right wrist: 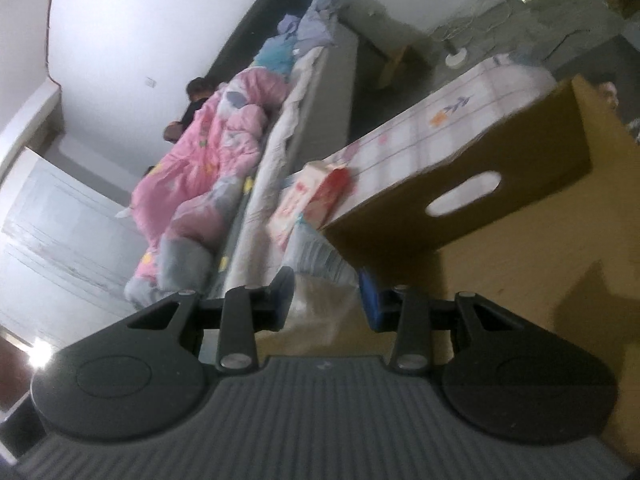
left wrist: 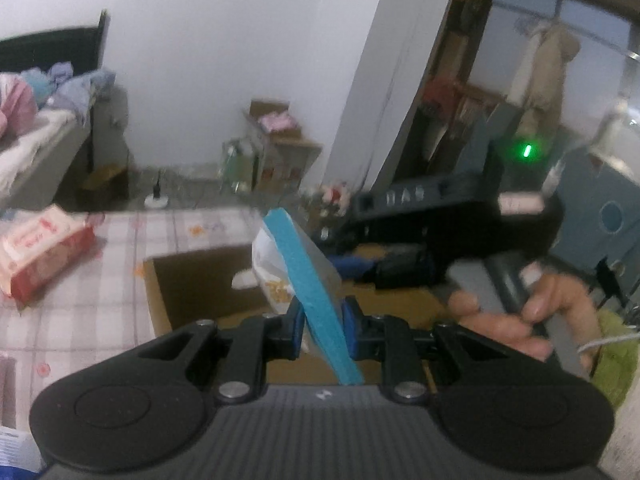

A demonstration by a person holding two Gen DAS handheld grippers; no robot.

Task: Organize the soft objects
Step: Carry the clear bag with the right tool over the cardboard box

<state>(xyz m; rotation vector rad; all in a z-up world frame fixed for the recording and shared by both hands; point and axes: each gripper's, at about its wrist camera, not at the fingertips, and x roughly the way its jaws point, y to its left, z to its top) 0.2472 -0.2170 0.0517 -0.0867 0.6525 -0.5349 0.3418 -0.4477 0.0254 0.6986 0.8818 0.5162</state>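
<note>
My left gripper (left wrist: 322, 330) is shut on a flat blue sponge pad in a clear wrapper (left wrist: 310, 280), held tilted above an open cardboard box (left wrist: 192, 280). A white plastic bag with orange bits (left wrist: 268, 268) lies in the box. My right gripper (right wrist: 326, 300) is shut on a soft clear-wrapped pack (right wrist: 320, 276), next to the box's wall with a handle slot (right wrist: 464, 194). The right gripper and the hand on it (left wrist: 520, 308) show at right in the left wrist view. A red and white tissue pack (left wrist: 36, 252) lies on the checked tablecloth (left wrist: 100, 308); it also shows in the right wrist view (right wrist: 316, 196).
A bed with a pink quilt (right wrist: 208, 152) and heaped clothes (left wrist: 68, 88) stands behind the table. Boxes and bottles (left wrist: 264, 152) stand by the far wall. A white wardrobe side (left wrist: 384, 80) and an open doorway lie to the right.
</note>
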